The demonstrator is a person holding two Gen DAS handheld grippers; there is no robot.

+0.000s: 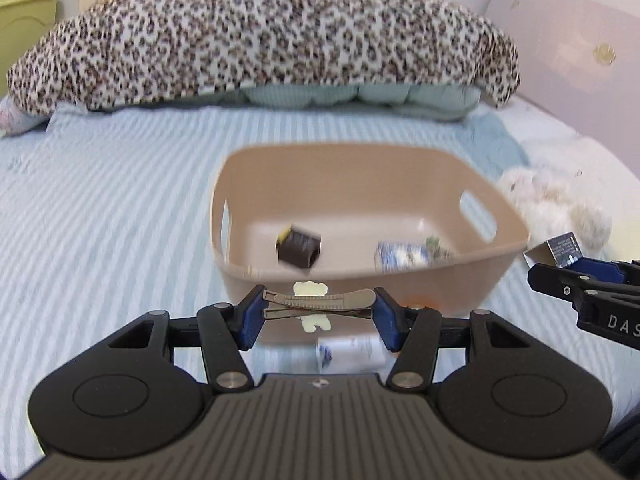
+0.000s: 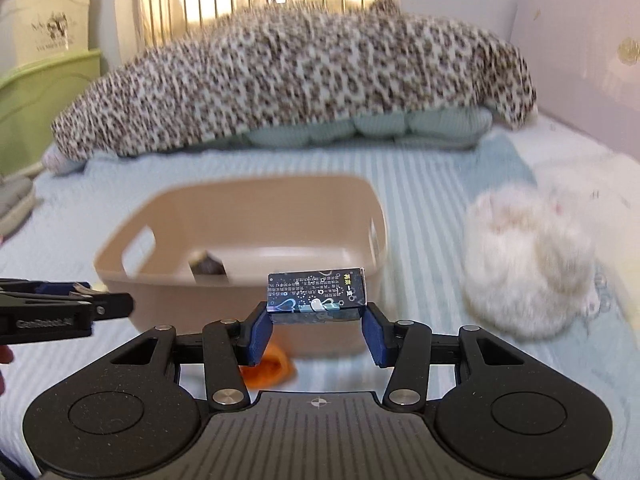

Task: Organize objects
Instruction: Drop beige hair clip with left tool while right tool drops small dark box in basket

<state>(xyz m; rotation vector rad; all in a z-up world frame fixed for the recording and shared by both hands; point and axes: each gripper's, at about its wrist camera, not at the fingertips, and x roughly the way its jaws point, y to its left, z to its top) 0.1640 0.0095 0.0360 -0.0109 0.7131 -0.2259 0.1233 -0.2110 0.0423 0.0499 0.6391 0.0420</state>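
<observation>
Behind basket (image 2: 168, 312) rim, half-hidden dark box (image 2: 208, 267)

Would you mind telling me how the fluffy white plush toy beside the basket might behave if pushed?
The plush toy looks soft and rounded, so it would probably squash and roll rather than slide. Its fluffy bulk suggests it is light, likely dragging on the ribbed bedspread.

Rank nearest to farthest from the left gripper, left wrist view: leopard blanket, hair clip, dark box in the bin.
1. hair clip: held crosswise between the jaws of the left gripper.
2. dark box: ahead, inside the beige bin, left part of its floor.
3. leopard blanket: far end of the bed, beyond the bin.
</observation>
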